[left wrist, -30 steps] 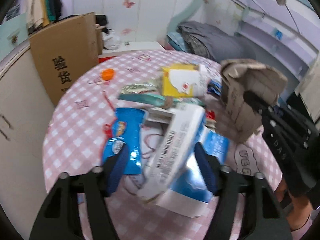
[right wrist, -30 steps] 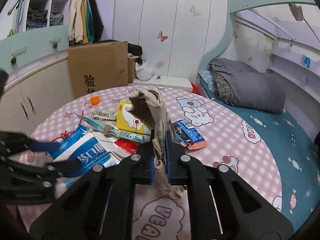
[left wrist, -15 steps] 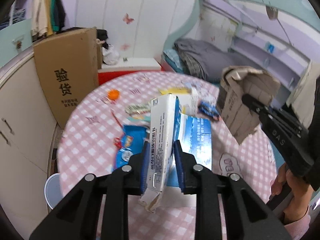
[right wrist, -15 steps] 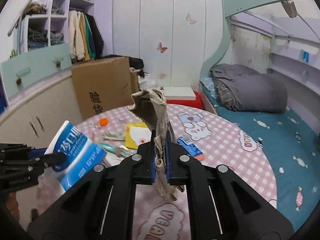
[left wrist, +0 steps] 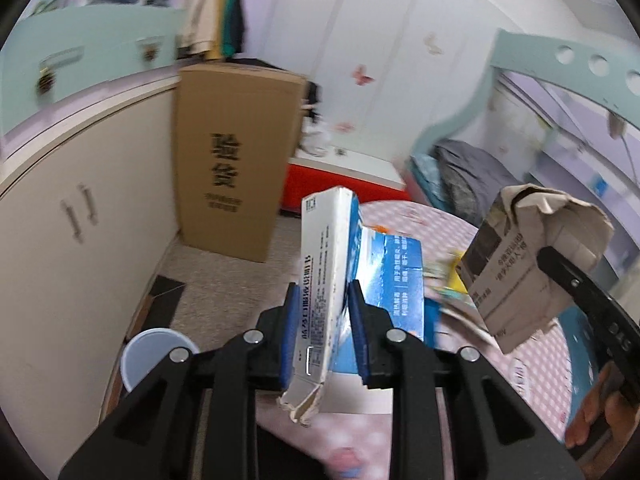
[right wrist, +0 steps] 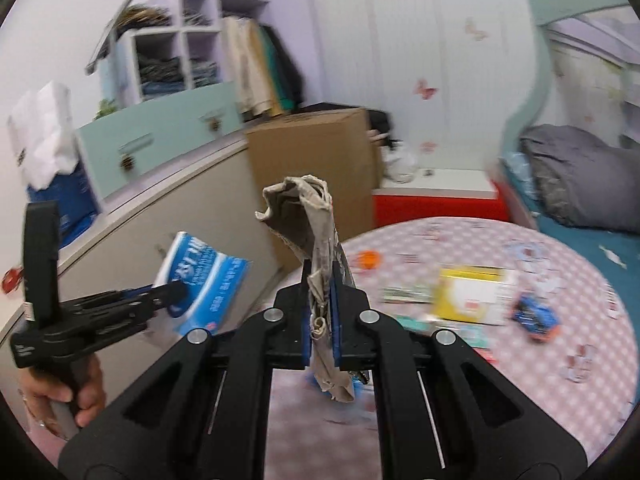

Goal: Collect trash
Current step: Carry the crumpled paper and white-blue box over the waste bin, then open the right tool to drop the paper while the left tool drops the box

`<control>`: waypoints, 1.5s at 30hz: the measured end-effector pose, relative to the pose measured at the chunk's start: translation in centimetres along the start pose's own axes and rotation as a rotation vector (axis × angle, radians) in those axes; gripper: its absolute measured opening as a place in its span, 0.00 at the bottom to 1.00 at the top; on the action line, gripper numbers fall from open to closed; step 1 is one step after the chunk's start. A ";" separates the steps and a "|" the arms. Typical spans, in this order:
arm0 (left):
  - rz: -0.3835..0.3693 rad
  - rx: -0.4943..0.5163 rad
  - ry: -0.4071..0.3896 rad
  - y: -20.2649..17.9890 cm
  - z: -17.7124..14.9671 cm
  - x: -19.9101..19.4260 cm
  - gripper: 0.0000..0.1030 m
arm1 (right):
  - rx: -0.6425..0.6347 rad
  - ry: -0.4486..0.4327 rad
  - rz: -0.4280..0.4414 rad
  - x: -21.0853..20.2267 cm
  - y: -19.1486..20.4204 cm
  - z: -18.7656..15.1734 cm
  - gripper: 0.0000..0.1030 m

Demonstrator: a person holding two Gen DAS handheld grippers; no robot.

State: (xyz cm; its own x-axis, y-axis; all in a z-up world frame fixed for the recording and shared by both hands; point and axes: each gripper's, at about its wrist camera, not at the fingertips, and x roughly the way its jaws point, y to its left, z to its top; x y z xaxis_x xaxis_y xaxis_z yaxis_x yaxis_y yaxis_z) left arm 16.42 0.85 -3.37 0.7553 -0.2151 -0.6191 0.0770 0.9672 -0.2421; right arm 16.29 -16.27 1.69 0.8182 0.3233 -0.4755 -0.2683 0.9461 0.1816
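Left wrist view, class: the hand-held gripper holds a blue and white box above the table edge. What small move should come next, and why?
Probably carry the blue and white box leftward and down, over the pale blue bin on the floor. The left hand-held gripper is clamped on the box, lifted clear of the pink checked table, and the bin's open mouth sits just below and left of it.
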 end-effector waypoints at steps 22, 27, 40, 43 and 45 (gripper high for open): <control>0.431 -0.338 0.091 29.6 -3.5 3.9 0.23 | -0.149 0.376 0.325 25.0 23.6 -7.5 0.07; 0.496 -0.365 0.139 32.7 -4.9 6.2 0.23 | -0.138 0.446 0.299 29.8 25.0 -10.1 0.18; 0.498 -0.356 0.211 33.2 -6.2 10.0 0.23 | -0.111 0.489 0.258 30.6 22.4 -12.5 0.51; 0.492 -0.344 0.212 32.6 -6.1 10.3 0.24 | -0.109 0.483 0.255 30.4 22.1 -12.4 0.52; 0.491 -0.337 0.210 32.3 -6.0 10.4 0.24 | -0.104 0.478 0.253 30.3 21.9 -12.2 0.53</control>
State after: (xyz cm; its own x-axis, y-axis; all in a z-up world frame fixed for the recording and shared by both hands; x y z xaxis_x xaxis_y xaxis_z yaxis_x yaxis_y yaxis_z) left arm 22.89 29.08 -22.07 0.5042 0.1879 -0.8429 -0.4810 0.8717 -0.0934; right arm 29.03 14.47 -19.28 0.4059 0.4914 -0.7706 -0.4950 0.8270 0.2667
